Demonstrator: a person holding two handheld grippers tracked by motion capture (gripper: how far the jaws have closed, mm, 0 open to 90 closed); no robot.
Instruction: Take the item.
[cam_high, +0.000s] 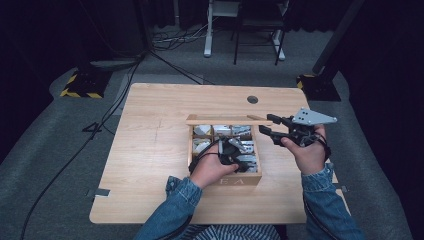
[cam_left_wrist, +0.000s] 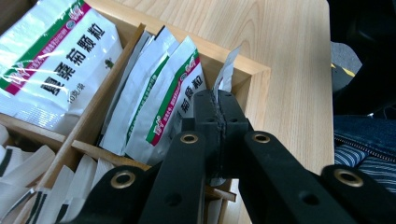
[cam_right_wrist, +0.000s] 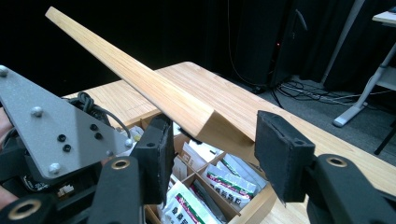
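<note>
A wooden compartment box (cam_high: 240, 180) full of white-and-green sachets (cam_left_wrist: 60, 60) sits near the table's front middle. Its lid (cam_high: 220, 120) stands raised along the back edge. My left gripper (cam_high: 231, 150) is down inside the box. In the left gripper view this left gripper (cam_left_wrist: 217, 100) is shut on the edge of a thin silver sachet (cam_left_wrist: 227, 67) at the box's corner compartment. My right gripper (cam_high: 266, 124) hovers at the lid's right end. In the right gripper view the right gripper (cam_right_wrist: 212, 140) is open, with the end of the lid (cam_right_wrist: 140, 84) between its jaws.
The light wooden table (cam_high: 150, 150) has a round cable hole (cam_high: 252, 99) at the back right. Cables (cam_high: 100, 125) run across the grey floor on the left. Yellow-black striped stand bases (cam_high: 82, 85) and white desk legs (cam_high: 207, 30) stand beyond the table.
</note>
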